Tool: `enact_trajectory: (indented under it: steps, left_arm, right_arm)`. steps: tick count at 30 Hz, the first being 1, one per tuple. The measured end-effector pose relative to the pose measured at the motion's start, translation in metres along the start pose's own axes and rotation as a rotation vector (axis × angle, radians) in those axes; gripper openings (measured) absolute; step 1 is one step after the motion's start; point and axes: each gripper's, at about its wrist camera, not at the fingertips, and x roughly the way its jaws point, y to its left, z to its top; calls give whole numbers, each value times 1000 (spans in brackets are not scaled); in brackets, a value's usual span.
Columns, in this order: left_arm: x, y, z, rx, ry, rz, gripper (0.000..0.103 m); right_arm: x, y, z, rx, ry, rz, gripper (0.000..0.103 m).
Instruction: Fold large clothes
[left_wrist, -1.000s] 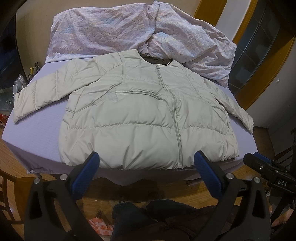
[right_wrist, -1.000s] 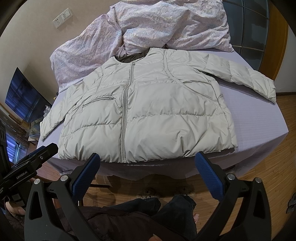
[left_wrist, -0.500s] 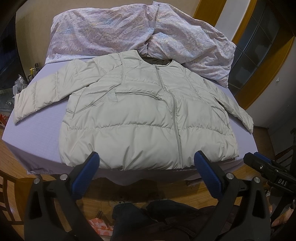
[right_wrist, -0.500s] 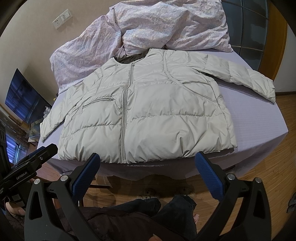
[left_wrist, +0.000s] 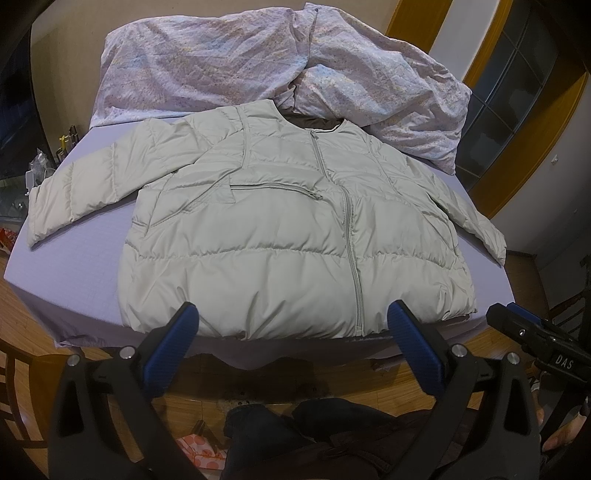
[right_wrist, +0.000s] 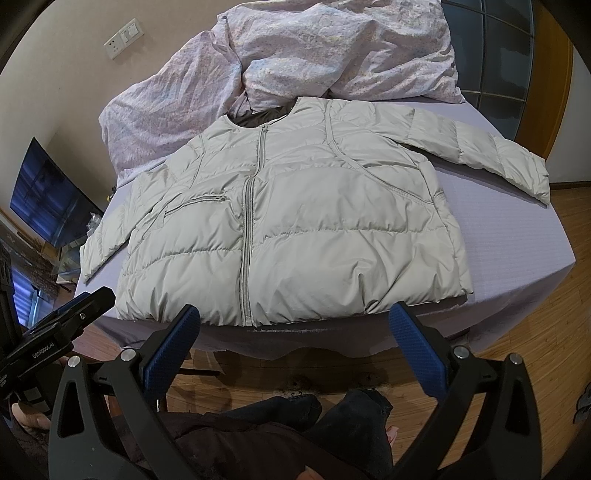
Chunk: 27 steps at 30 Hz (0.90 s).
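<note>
Jacket (left_wrist: 288, 236) flat on bed (left_wrist: 66, 266), unfolded

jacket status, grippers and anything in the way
Left gripper and right gripper open, empty. Jacket flat, zipped, unfolded. Quilt bunched at collar.

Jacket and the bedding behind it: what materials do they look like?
Jacket: likely thin synthetic shell with puffy fill; slight sheen, stitched horizontal baffles, fine wrinkles along the hem. Quilt: probably matte woven cotton or a blend; small floral print, soft irregular creases. Bed sheet: matte lilac fabric with a faint grid texture; fibre unclear.
</note>
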Motion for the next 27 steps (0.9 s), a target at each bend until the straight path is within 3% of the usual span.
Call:
enact_trajectory:
  steps: [27]
  left_arm:
    - [5,1,1,0,7,2,101]
  right_arm:
    - [14,-4,7,8,15,1,102]
